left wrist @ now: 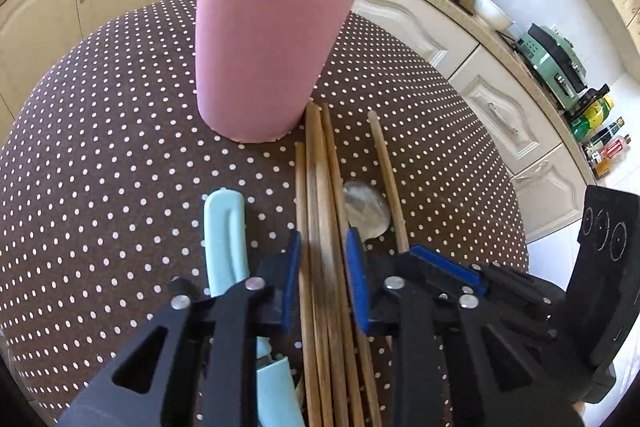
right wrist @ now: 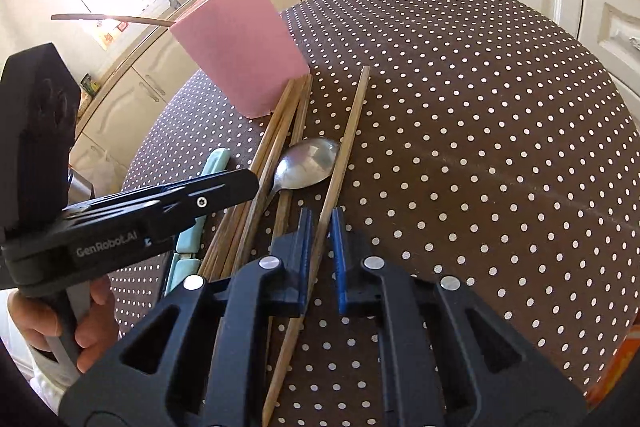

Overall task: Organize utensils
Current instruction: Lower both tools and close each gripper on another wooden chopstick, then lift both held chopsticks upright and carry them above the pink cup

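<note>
Left tool (left wrist: 324,279) astride chopstick bundle (left wrist: 320,211) beside pink cup (left wrist: 264,47)

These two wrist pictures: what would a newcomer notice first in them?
First the tall pink cup standing on the brown polka-dot tablecloth, two sticks leaning out of it. Before it lie wooden chopsticks beside a metal spoon. The left gripper closes around several chopsticks; the right gripper pinches a single chopstick.
</note>
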Tool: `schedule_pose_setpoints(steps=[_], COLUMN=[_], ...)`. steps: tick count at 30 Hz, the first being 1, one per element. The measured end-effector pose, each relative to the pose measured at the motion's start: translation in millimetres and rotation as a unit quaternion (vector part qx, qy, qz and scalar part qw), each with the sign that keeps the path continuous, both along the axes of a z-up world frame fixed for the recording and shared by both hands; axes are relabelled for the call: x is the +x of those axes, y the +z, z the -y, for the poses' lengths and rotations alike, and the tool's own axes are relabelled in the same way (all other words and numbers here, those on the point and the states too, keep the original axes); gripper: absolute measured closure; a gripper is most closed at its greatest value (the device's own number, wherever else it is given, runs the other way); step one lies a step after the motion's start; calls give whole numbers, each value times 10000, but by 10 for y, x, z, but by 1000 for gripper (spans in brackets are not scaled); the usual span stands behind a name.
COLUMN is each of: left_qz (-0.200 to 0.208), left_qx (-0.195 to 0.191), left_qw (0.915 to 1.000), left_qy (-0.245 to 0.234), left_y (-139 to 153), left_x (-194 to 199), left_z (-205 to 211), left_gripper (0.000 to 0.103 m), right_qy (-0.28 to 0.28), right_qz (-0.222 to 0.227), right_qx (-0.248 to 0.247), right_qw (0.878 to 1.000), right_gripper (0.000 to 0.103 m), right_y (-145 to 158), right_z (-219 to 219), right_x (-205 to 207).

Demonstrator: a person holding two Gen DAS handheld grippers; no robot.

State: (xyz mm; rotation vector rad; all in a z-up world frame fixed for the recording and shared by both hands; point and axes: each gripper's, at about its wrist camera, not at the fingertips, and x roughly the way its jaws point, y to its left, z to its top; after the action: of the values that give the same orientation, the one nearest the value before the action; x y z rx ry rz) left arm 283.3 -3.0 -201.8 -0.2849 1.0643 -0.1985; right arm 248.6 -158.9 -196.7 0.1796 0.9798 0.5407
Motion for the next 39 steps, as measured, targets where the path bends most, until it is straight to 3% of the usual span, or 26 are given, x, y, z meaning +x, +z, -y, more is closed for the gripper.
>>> schedule_pose_setpoints(steps=[7,17,27,33,39], left_qz=[10,63,261,392,875], left_qx=[22,-286,-264,-336,-421], left_qw=[10000,9995,9993,9987,9953], left_qy=[-11,117,60,-2,-32], left_y=[21,80,202,268,447], left_x=[43,-88,-104,-90,-228], left_z=[7,-236,-187,-114,-89], left_gripper=[96,97,97,97,97], right_qy=[12,-79,-51,-33,-202], right_qz=[-145,-335,-410,-161,245], right_qx=[97,105,-416,-575,7], right_qw=[9998,9994,9983,9982,9995], right_gripper=[92,92,93,95,97], right_y=[18,15,47,50,174], right_z=[-18,-24,-244,-285,-84], right_x=[183,436,727,677,441])
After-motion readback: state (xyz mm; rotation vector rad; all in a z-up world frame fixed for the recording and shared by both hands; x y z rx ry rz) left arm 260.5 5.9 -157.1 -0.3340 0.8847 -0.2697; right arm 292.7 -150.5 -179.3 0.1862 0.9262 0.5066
